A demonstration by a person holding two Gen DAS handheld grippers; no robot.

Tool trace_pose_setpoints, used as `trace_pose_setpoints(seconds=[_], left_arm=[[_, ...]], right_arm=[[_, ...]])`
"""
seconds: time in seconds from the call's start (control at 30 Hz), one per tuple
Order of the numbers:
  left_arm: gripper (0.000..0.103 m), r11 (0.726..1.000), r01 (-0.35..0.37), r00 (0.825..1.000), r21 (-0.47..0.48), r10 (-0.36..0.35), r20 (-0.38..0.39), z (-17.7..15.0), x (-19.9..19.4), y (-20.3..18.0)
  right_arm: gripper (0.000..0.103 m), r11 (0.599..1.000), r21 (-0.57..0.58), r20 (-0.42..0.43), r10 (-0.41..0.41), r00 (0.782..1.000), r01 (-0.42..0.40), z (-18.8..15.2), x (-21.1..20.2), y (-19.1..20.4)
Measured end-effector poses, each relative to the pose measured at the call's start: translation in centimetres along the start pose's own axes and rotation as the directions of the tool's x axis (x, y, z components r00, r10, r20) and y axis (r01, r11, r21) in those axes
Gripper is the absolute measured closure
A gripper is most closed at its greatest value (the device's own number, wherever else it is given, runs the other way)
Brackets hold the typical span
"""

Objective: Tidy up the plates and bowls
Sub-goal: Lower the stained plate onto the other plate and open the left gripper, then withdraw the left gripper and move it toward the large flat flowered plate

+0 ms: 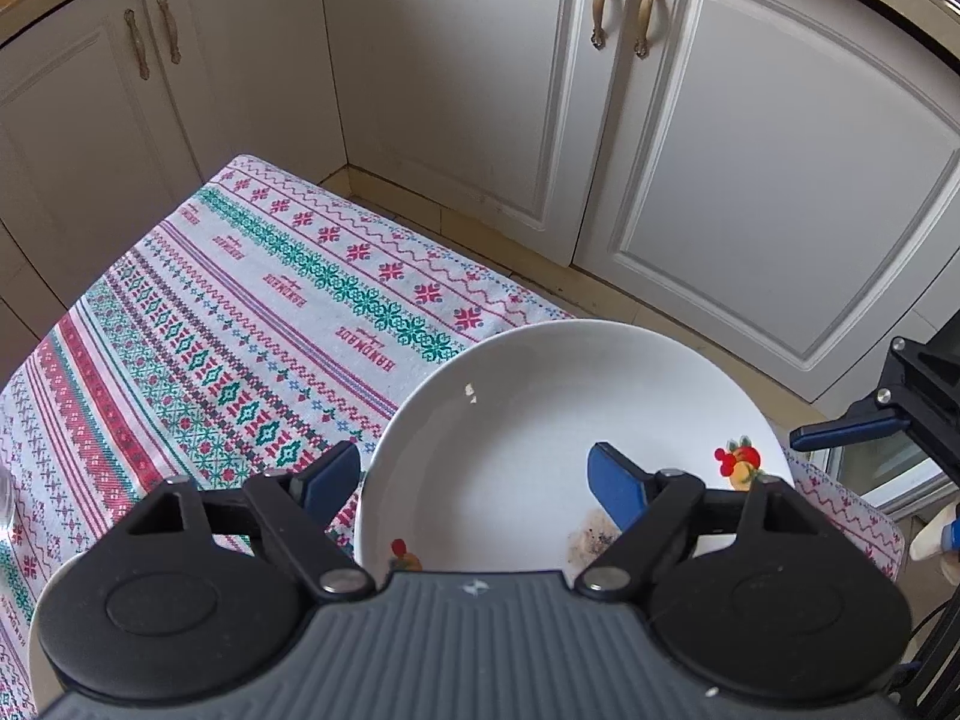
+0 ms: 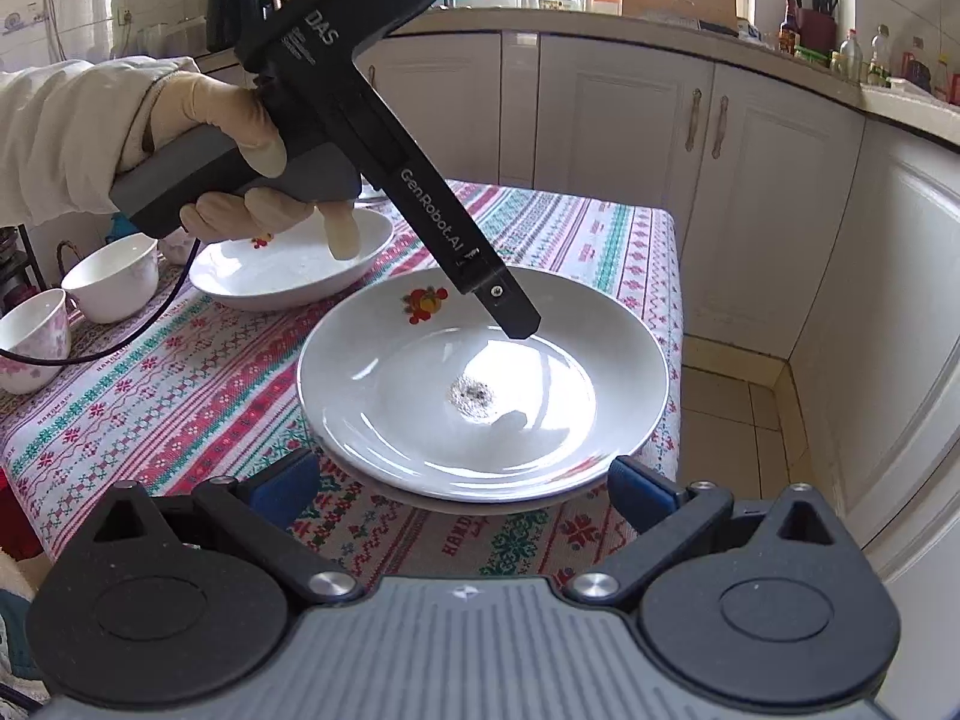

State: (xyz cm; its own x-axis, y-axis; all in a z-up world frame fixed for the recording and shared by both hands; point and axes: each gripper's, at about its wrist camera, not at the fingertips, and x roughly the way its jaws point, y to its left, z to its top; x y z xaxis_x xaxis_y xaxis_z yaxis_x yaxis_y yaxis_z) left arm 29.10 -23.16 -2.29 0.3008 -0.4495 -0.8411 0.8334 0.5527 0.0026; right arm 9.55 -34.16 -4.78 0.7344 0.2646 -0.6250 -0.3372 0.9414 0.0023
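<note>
The top plate (image 2: 480, 384), white with a red fruit motif and a dark residue spot at its centre, sits nested on a second plate (image 2: 486, 501) whose rim shows beneath it, near the corner of the cloth-covered counter (image 2: 180, 396). The left gripper (image 1: 477, 474) stands over that plate with its jaws released: one blue pad is outside the rim and the other above the plate's inside, neither pressing on it. The right gripper (image 2: 462, 483) hangs just short of the near rim, its jaws spread and empty. Judged step: the left gripper is letting go of the stacked plate. To finish well, it should lift clear without catching the rim, because the stack lies close to the counter's edge and a nudge could shift it. A third plate (image 2: 288, 267) and two cups (image 2: 111, 285) further back appear still unsorted.
</note>
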Motion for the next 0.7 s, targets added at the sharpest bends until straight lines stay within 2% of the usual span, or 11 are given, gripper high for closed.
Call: trace_pose_setpoints(seconds=[0.3,0.43,0.53,0.7], left_arm=[[0.019,0.996,-0.084,0.991,-0.037,0.087,0.098,-2.2,-5.7,-1.4],[0.013,0.989,-0.127,0.981,-0.081,0.137,0.138,-4.0,-8.3,-2.5],[0.013,0.98,-0.168,0.97,-0.104,0.183,0.161,-5.5,-9.9,-3.8],[0.013,0.969,-0.166,0.964,-0.183,0.199,0.178,-8.6,-11.6,-5.6]], right_arm=[[0.0,1.0,-0.005,0.046,-0.029,0.999,0.029,0.1,-2.2,1.6],[0.0,0.999,0.0,0.067,-0.043,0.997,0.043,0.1,-3.2,2.4],[0.0,0.999,0.001,0.085,-0.049,0.995,0.049,0.1,-3.8,2.9],[0.0,0.999,0.007,0.108,-0.055,0.993,0.054,-0.3,-4.8,3.9]])
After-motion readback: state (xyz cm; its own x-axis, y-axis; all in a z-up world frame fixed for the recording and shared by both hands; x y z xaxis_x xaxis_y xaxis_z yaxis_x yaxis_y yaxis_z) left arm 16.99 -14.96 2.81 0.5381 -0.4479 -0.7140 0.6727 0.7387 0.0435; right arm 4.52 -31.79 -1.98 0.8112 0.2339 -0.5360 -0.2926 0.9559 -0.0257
